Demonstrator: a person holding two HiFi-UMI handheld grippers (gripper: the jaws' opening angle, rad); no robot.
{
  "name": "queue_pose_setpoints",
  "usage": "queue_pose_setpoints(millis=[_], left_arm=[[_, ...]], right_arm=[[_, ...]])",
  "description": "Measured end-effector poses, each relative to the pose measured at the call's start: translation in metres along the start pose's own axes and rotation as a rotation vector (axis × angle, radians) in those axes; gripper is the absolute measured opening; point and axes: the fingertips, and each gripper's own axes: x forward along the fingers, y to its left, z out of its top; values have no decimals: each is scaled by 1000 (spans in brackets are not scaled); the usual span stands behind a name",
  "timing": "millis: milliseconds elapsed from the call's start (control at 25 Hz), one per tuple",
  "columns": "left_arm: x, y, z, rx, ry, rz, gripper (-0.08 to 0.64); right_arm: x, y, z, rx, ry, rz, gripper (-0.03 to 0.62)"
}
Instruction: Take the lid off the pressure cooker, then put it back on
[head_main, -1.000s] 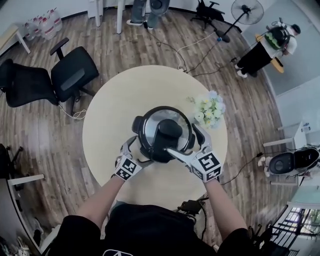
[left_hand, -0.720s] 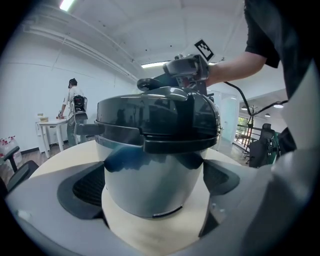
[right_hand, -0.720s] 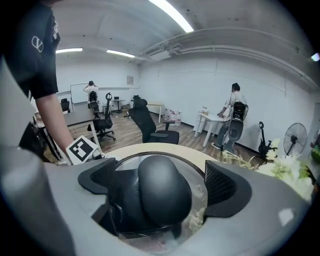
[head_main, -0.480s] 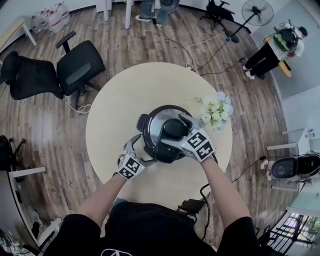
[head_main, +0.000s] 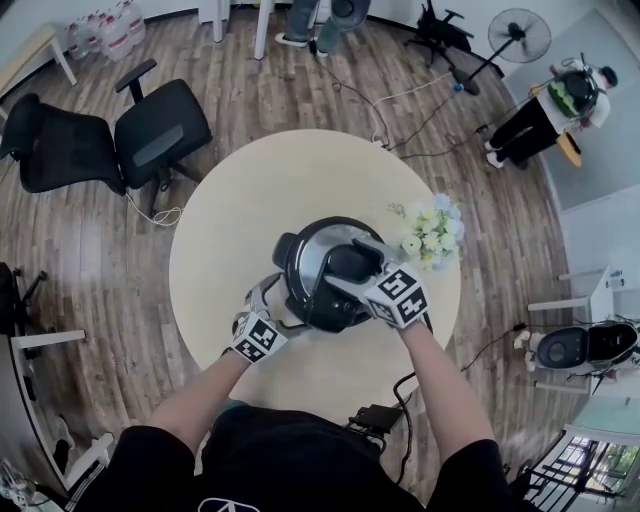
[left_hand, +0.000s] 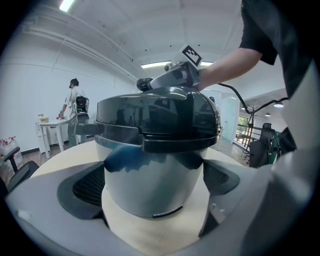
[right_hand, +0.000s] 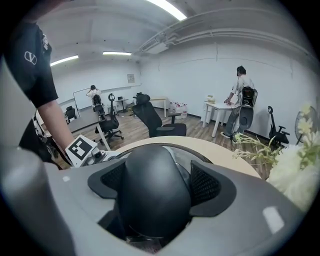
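Since a second ago the right gripper (head_main: 352, 266) has come from the front right of the pressure cooker (head_main: 322, 310) up over its top, and its jaws have just been closing with the black knob (head_main: 345, 258) between them. Seen from the head view, the cooker stands near the middle of the round pale surface (head_main: 250, 200) with its lid (head_main: 312, 252) on. A bunch of pale flowers (head_main: 430, 232) sits just beside it to the right. The left gripper (head_main: 275, 308) is low against the cooker's front left side. In the left gripper view, its jaws stand wide, one pad against each side of the cooker's grey body, under the dark rim. In the right gripper view, the rounded knob fills the gap and both pads lie against its sides.
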Motion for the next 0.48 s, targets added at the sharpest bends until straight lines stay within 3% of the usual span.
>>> queue_pose_setpoints(millis=[200, 240, 480], left_arm=[[2, 0, 1, 0, -1, 4, 591], [2, 0, 3, 2, -3, 6, 590], [0, 0, 7, -1, 1, 10, 591]], right_arm=[[-2, 1, 1, -19, -10, -16, 384], [-3, 2, 1, -23, -9, -15, 344], [-5, 3, 5, -18, -2, -18, 344]])
